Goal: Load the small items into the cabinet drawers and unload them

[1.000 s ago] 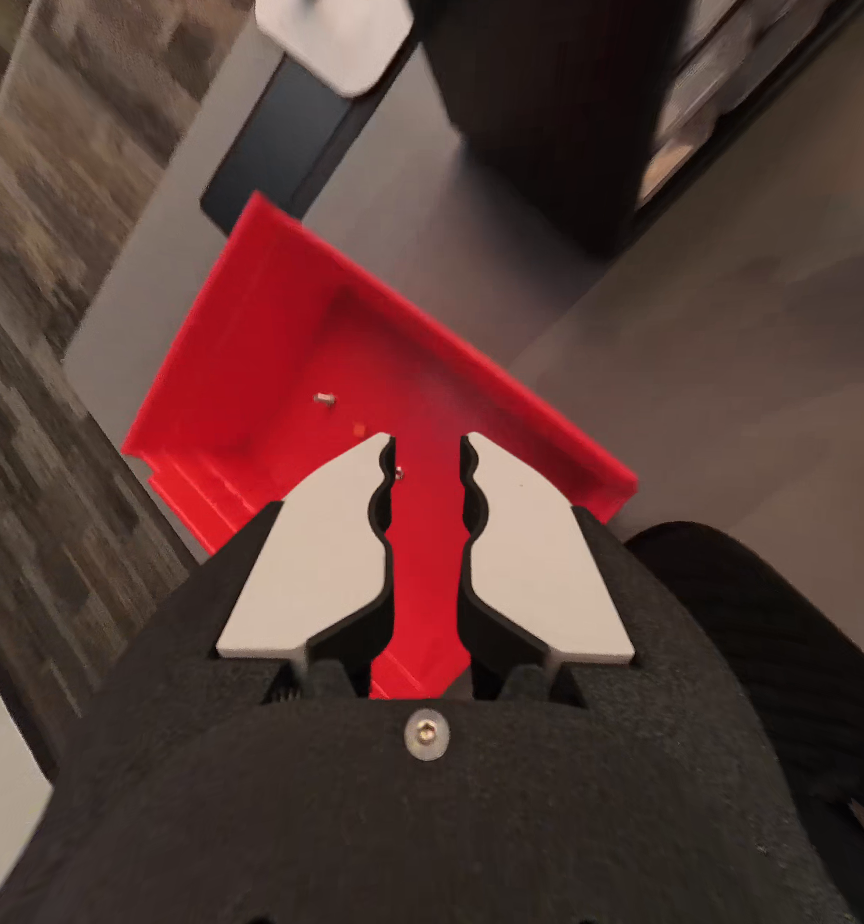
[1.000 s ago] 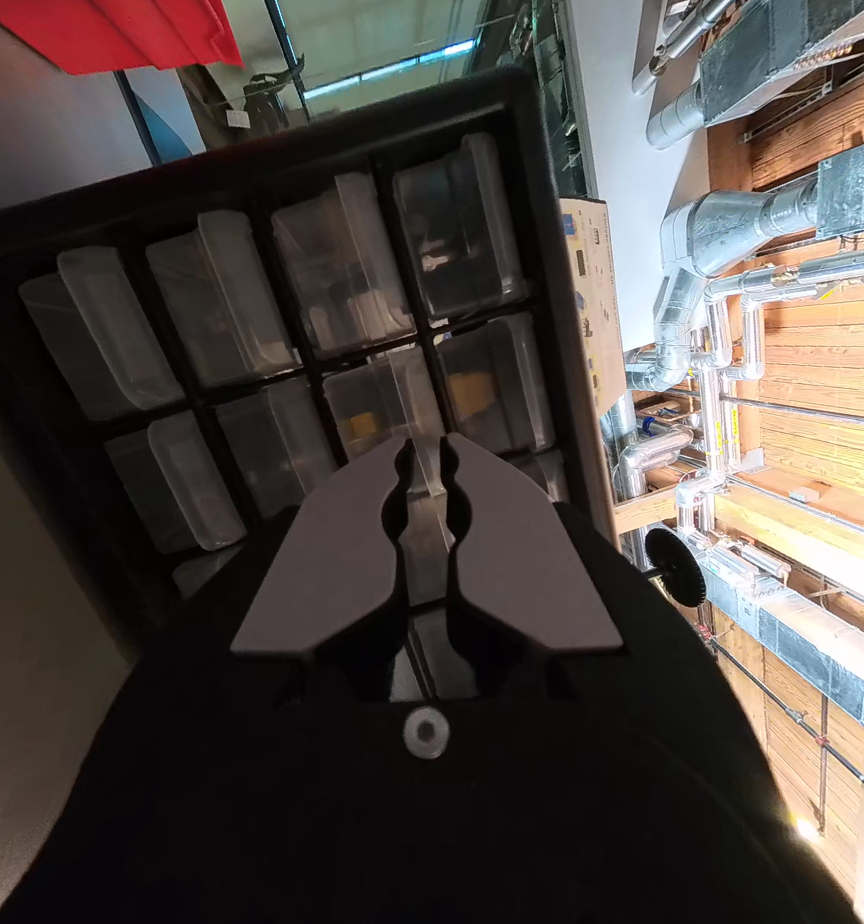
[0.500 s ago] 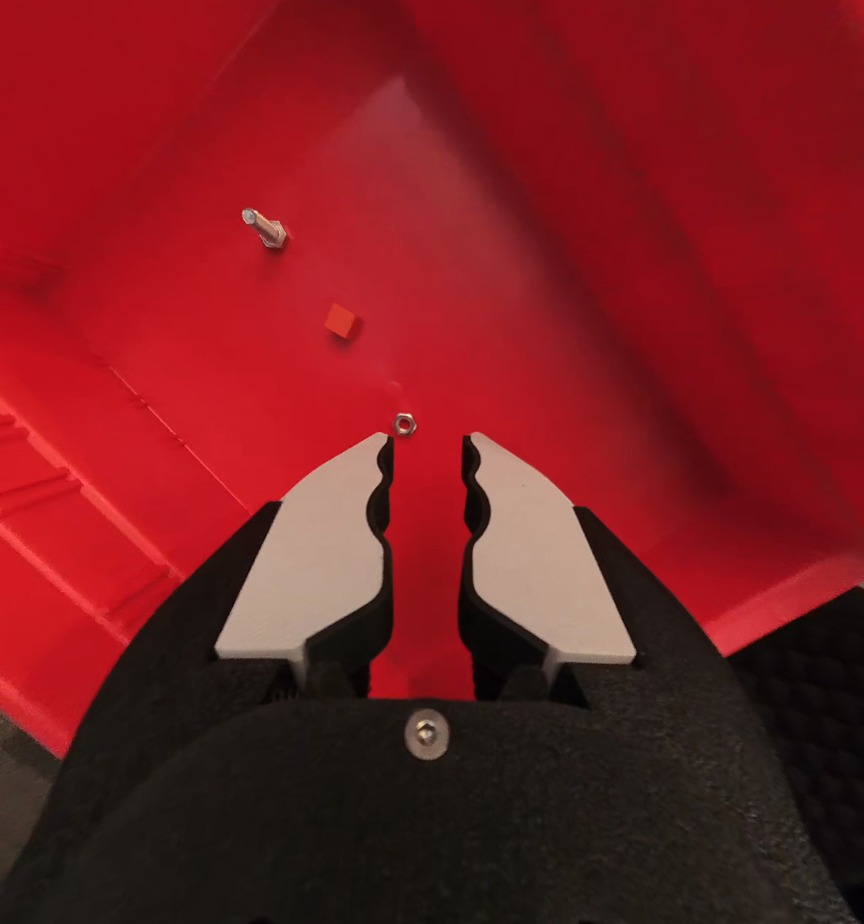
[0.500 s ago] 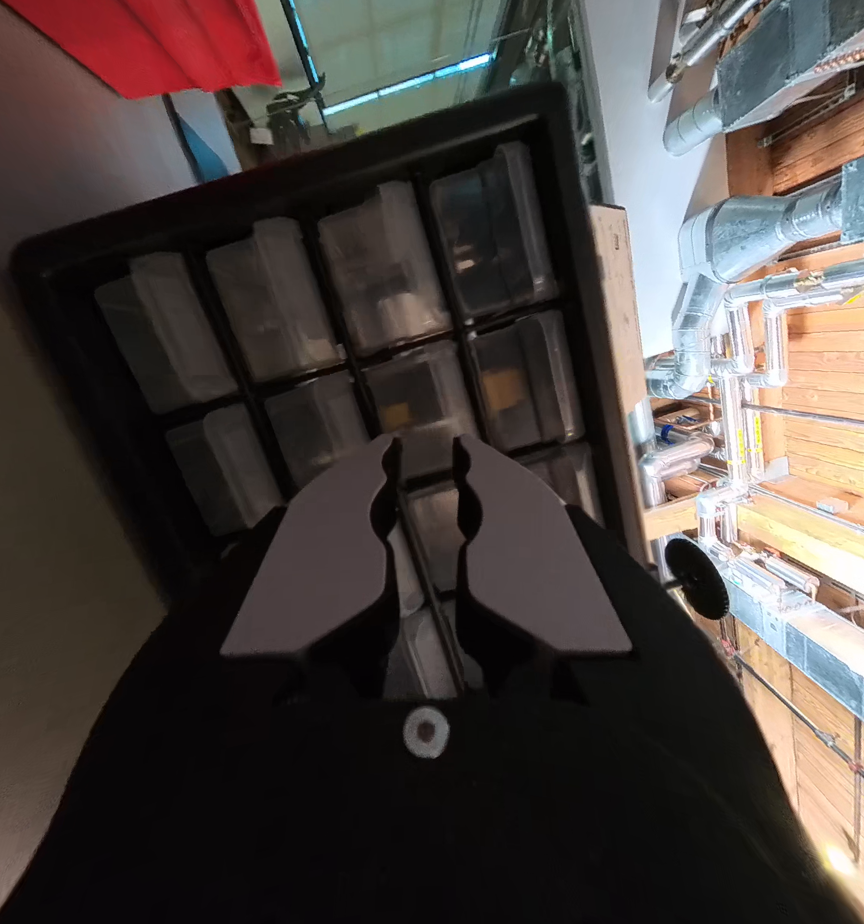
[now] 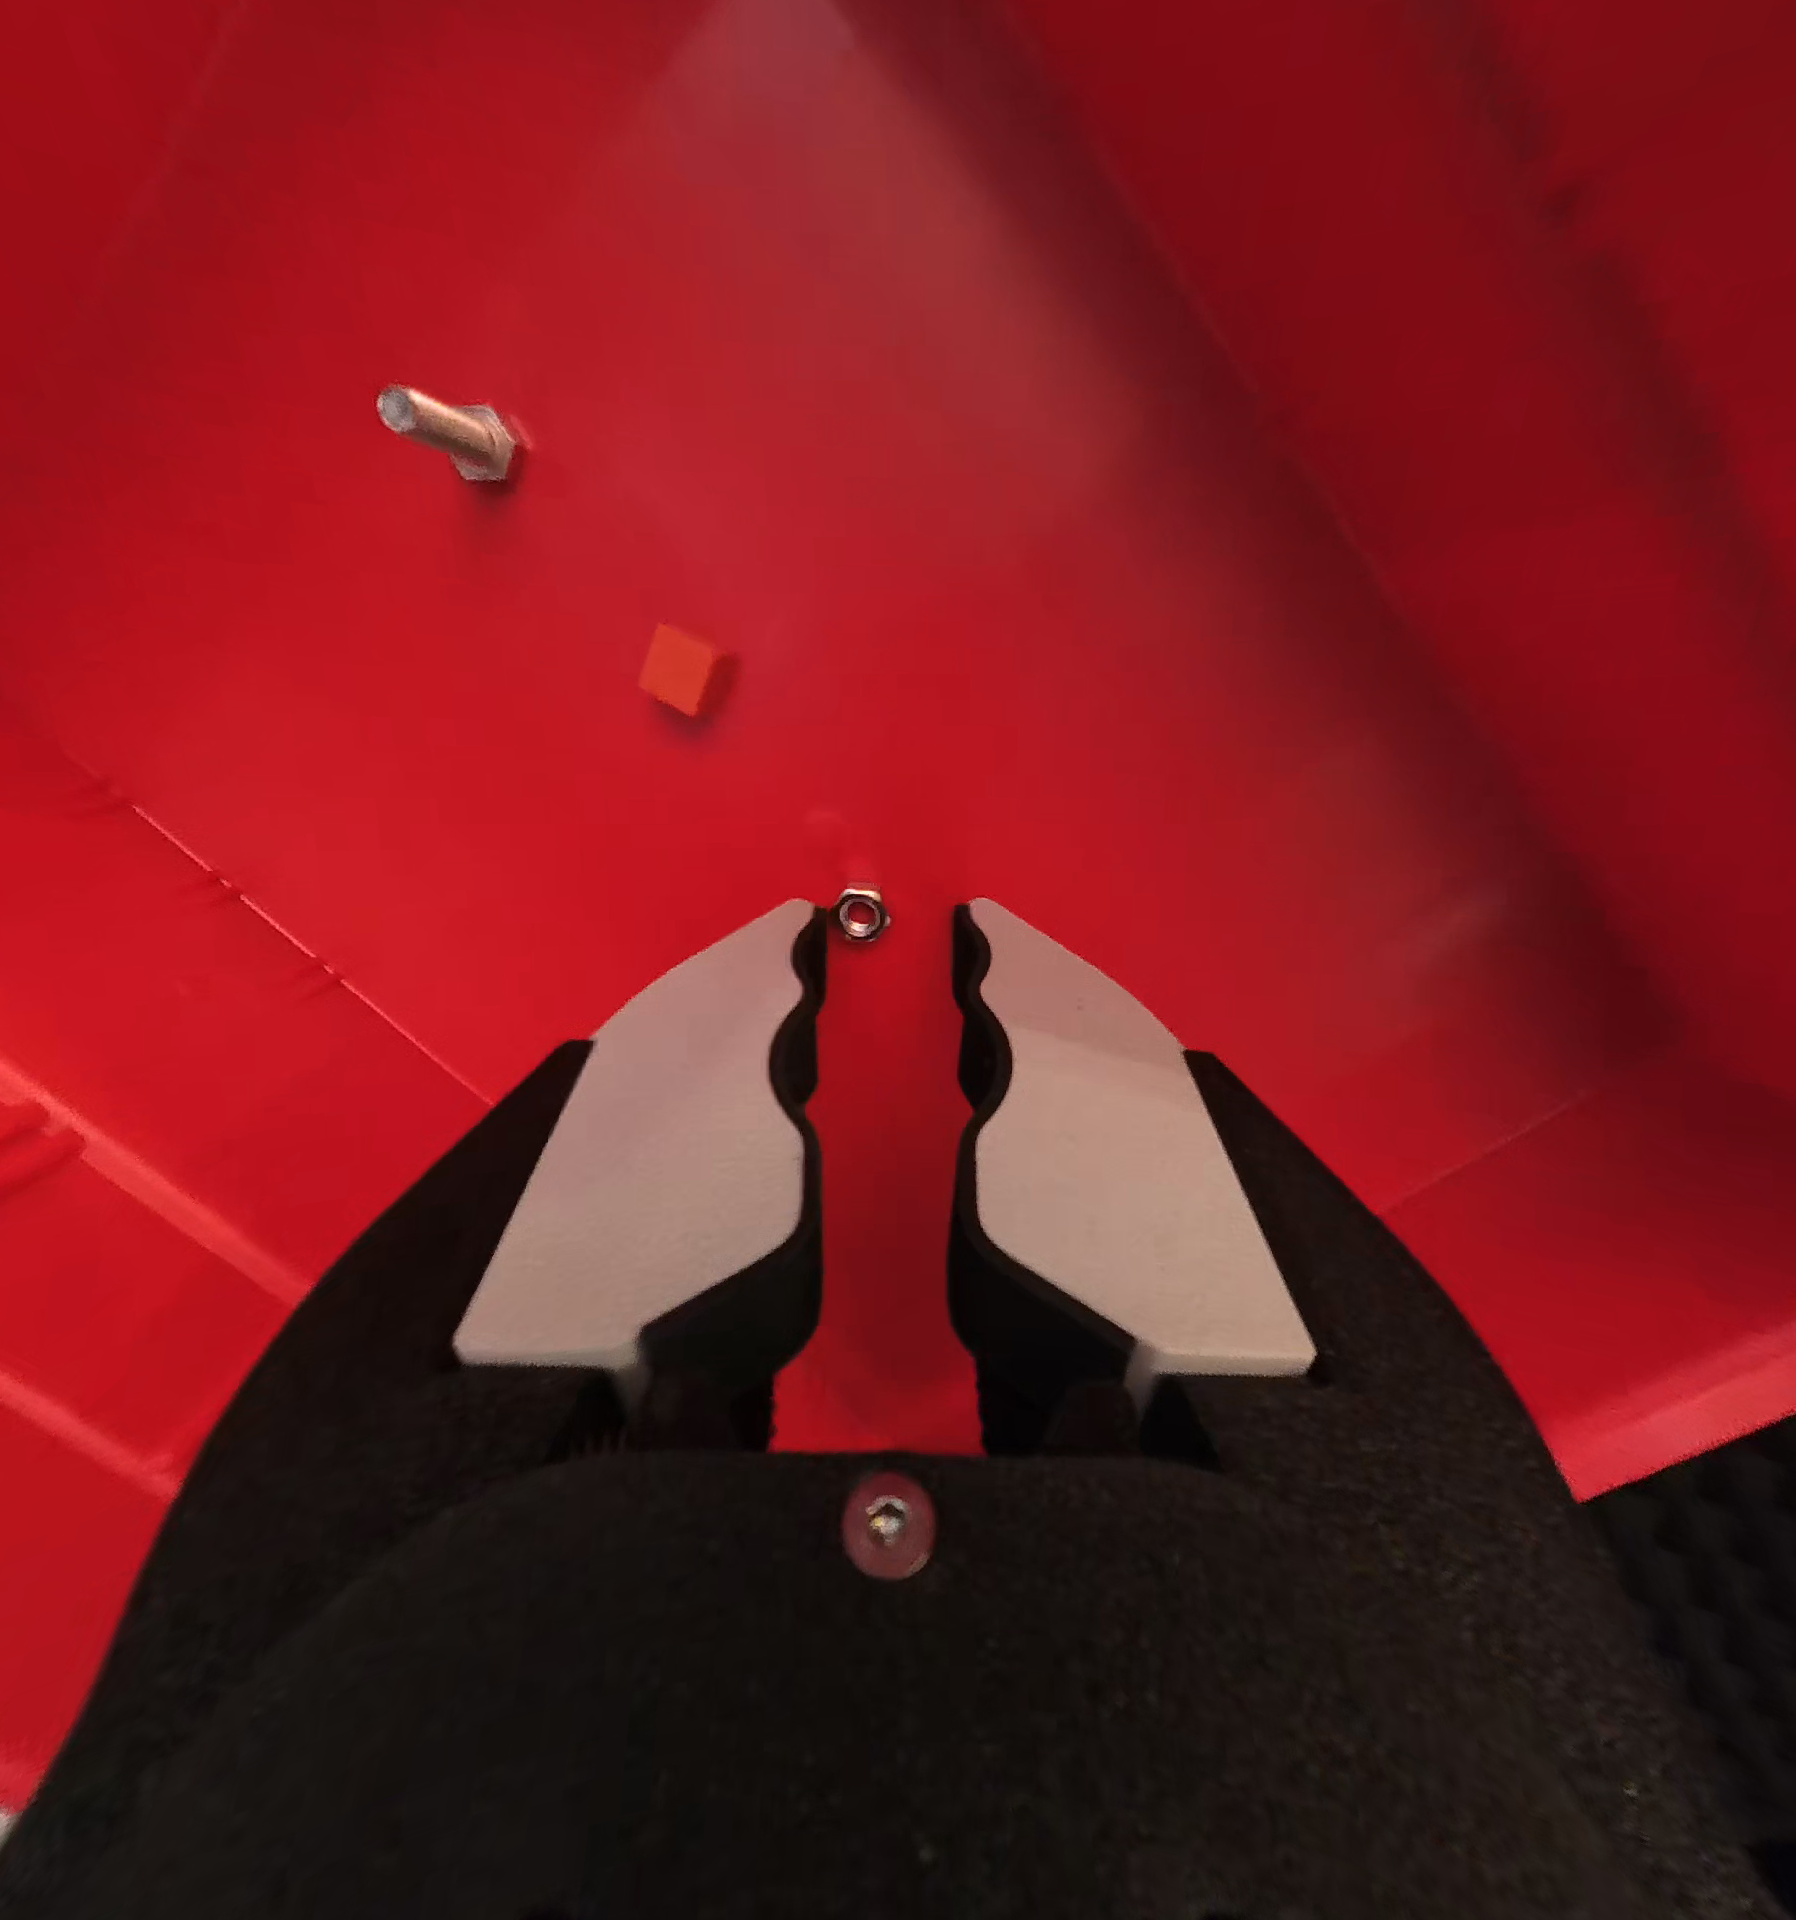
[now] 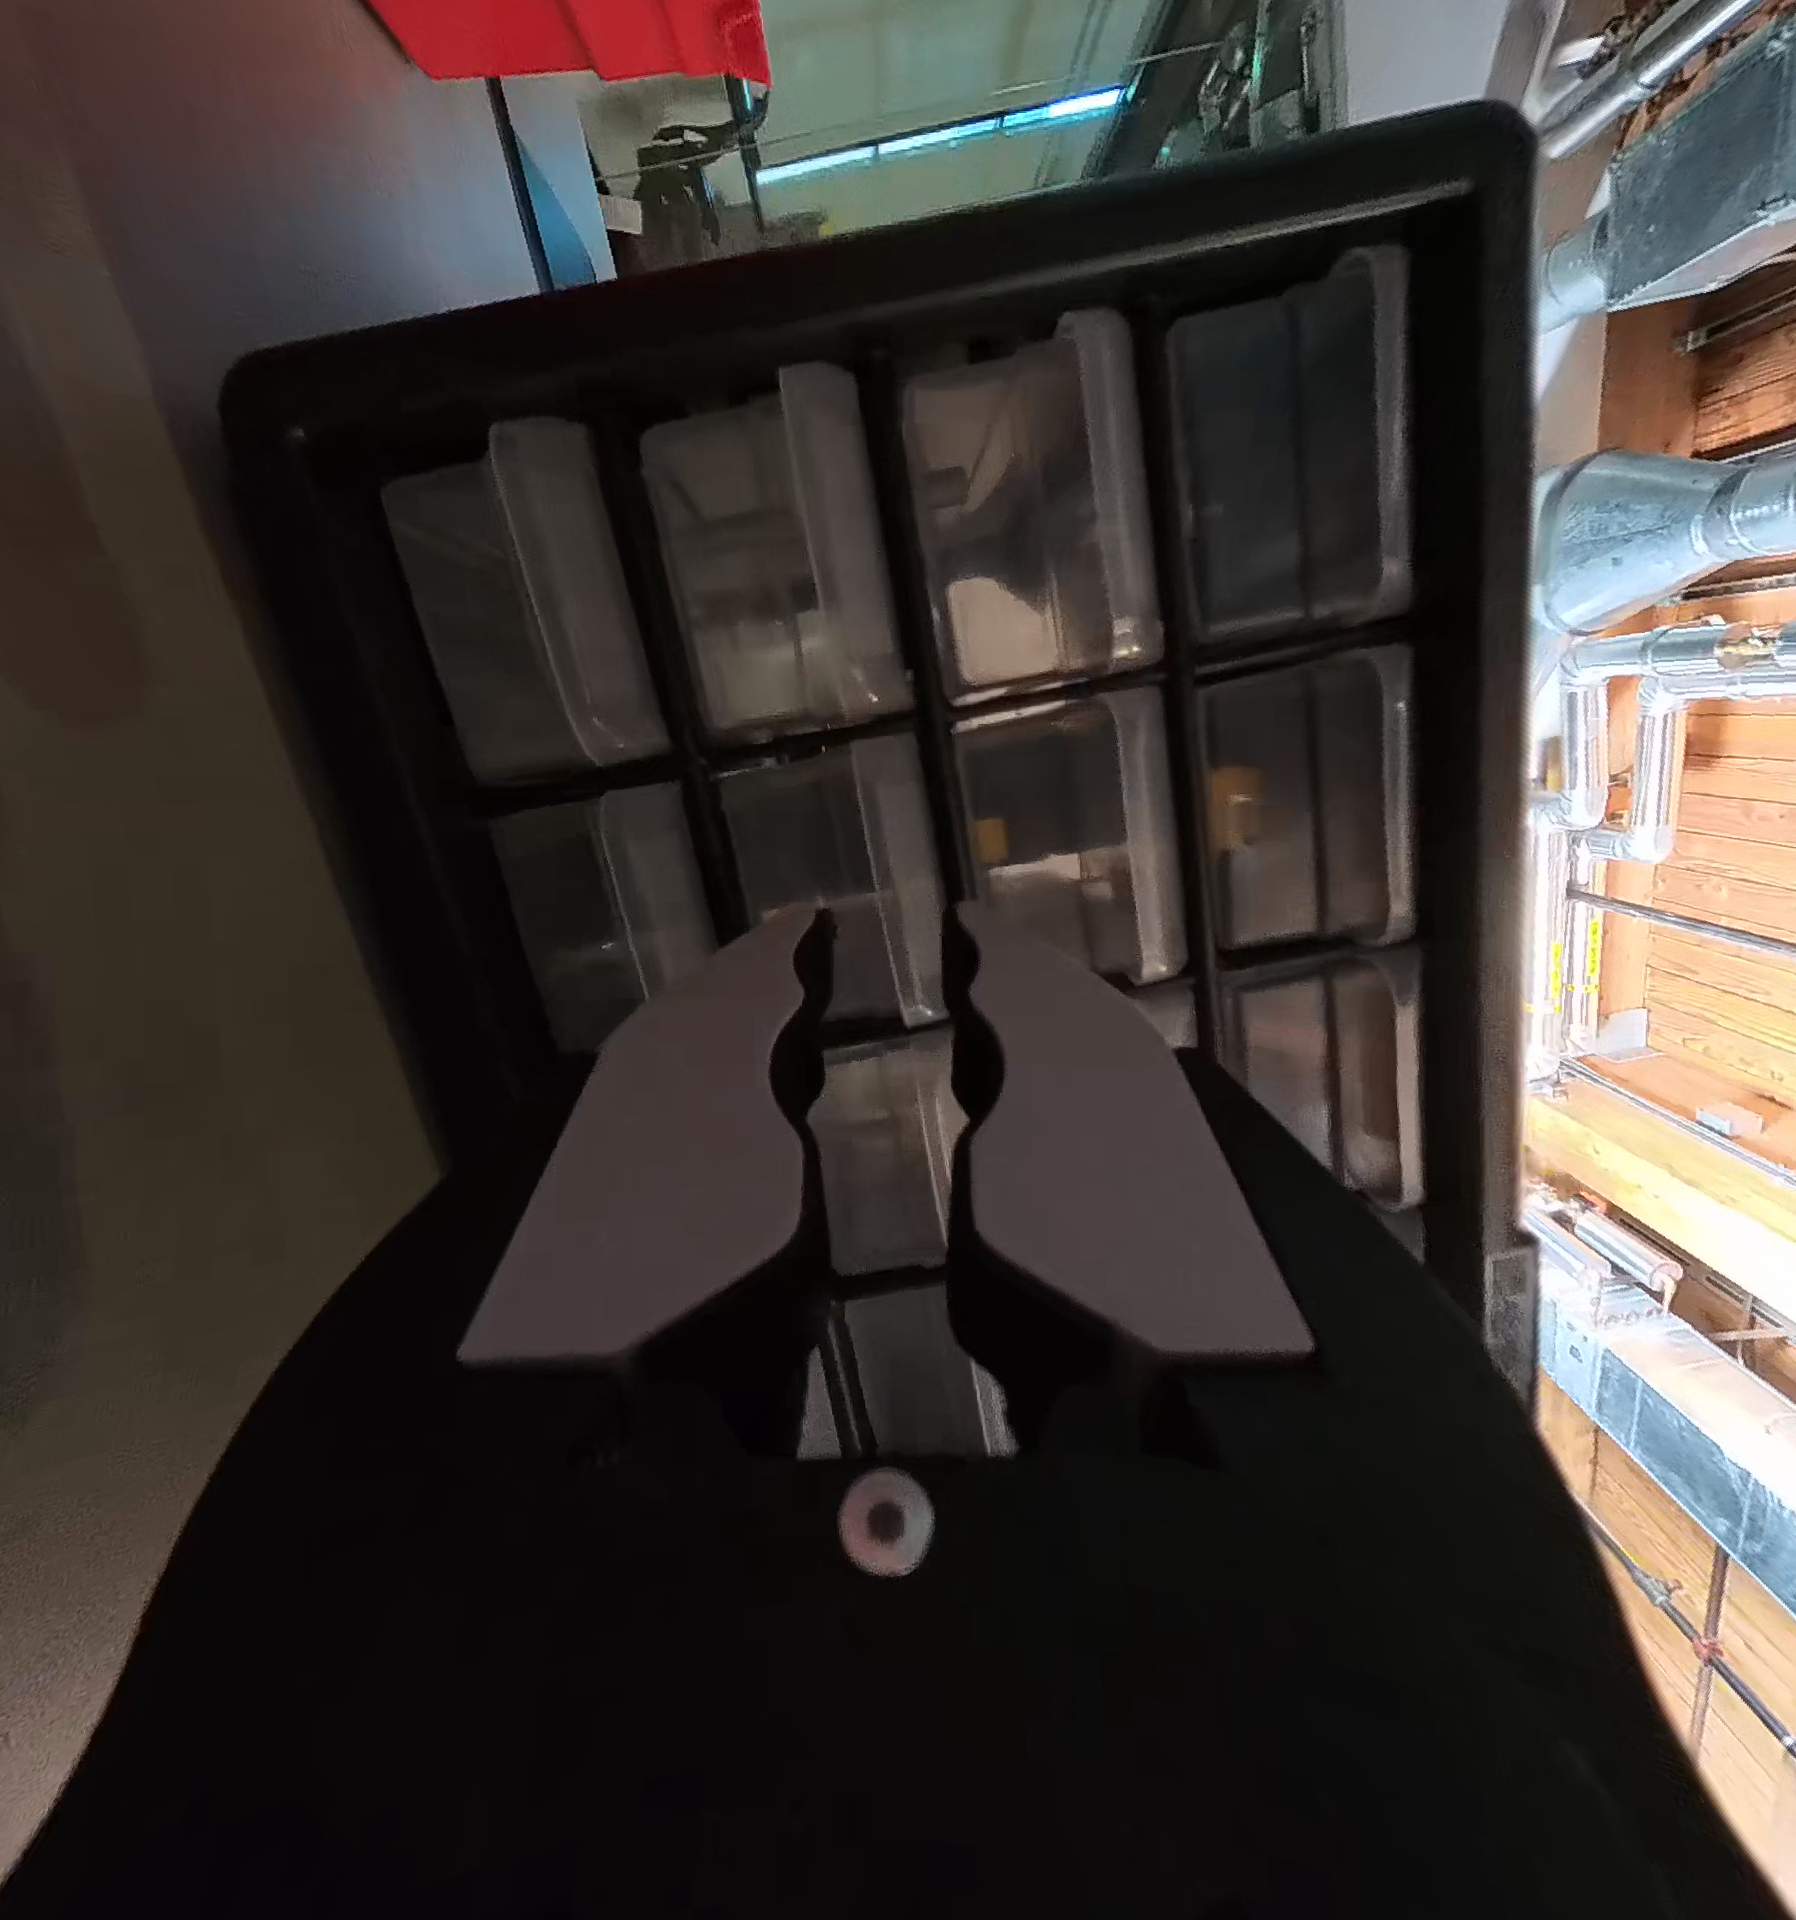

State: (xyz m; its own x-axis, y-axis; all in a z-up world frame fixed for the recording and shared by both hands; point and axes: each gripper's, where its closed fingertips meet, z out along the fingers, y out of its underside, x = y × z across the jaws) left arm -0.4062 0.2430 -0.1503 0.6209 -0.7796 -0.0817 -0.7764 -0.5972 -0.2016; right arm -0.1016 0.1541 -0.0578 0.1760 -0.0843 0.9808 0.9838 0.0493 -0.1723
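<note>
nut: we see a tiny steel hex nut point(image 5: 860, 916) lying flat on the floor of the red bin point(image 5: 1289, 520), right at the tips of the left gripper point(image 5: 891, 920), hugging the left-hand finger
nut handling: we judge it light, rigid, slick and prone to skate on smooth plastic; best pinched across two flats with the very tips, low to the bin floor
left fingers: parted a narrow gap, nothing held; nut sits just inside the gap, off-centre toward 9 o'clock
other items: bolt point(image 5: 449, 433) at 11 o'clock from the nut, well apart; small red cube point(image 5: 686, 668) between bolt and nut
right fingers: right gripper point(image 6: 886, 925) parted slightly, empty, facing the cabinet point(image 6: 1496, 520) of clear drawers point(image 6: 1039, 540), all look closed; not touching any
vs 0.5 s ago, left: we see the nut now level with the tips instead of just ahead; gap a bit wider
vs 0.5 s ago, right: cabinet looks farther off and shifted toward 3 o'clock; we read the gripper as backing off; gap about the same
</note>
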